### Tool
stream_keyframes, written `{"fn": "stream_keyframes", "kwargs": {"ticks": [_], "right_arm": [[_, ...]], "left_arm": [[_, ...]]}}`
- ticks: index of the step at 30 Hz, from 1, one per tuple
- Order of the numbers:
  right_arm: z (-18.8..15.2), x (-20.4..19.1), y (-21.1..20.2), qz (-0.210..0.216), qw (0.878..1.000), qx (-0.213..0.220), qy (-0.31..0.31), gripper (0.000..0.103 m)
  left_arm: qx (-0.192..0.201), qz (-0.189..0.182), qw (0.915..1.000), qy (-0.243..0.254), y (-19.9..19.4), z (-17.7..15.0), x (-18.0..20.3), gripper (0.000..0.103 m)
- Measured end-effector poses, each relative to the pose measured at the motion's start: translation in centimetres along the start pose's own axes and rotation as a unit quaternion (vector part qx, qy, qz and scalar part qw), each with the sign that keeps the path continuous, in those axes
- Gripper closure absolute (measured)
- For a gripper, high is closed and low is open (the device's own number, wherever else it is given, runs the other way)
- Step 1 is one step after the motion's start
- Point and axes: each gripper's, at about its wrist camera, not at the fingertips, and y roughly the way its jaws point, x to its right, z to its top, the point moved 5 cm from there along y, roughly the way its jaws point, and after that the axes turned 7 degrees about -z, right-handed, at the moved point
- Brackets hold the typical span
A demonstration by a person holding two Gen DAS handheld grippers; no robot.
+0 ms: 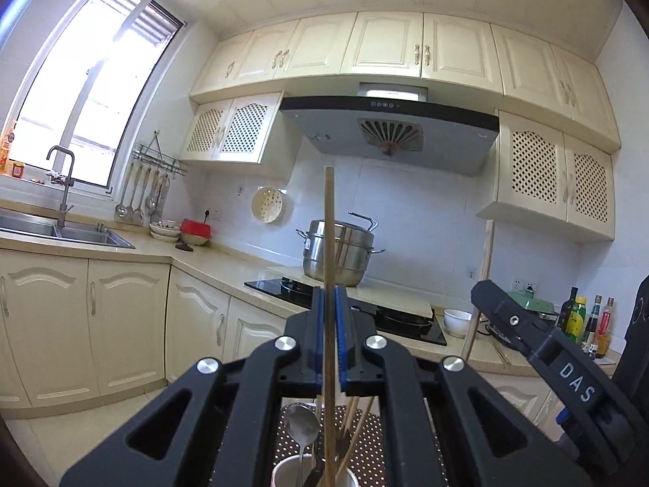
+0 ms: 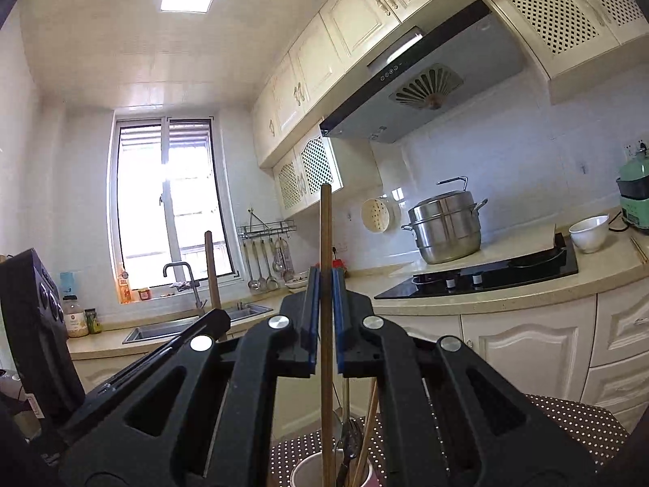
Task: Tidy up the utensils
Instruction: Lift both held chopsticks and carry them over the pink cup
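Progress approx midway: left tool and right tool each clamped tight on one upright chopstick, held above cup at 6 o'clock w/ spoon & other utensils already in; both sticks still to drop.

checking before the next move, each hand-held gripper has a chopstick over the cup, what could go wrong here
1. The left hand-held gripper pinches its chopstick with a long length standing above the jaws; it could pivot or slip.
2. Both sticks hang above the white cup, already crowded with a spoon and other sticks; a lowered tip could snag.
3. The right hand-held gripper sits close by; the two could collide.
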Motion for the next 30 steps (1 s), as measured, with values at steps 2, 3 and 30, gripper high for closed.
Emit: {"fn": "stream_keyframes", "kwargs": {"ticks": [2, 3, 30], "right_arm": [[-0.2, 0.1, 0.7, 0.000, 1.000, 0.002, 0.002, 0.097], [-0.4, 0.1, 1.0, -0.001, 1.000, 0.003, 0.003, 0.097], [-4.8, -0.4, 2.1, -0.022, 0.999, -0.046, -0.020, 0.096]], "left_arm": [[0.004, 0.003, 1.0000, -0.001, 0.7, -0.3, -0.4, 0.098], [0.004, 0.005, 1.0000, -0.002, 1.3, -0.5, -0.6, 0.098], [-0.063, 0.054, 0.9965, 0.009, 2.3, -6.7, -3.4, 0.094]]}}
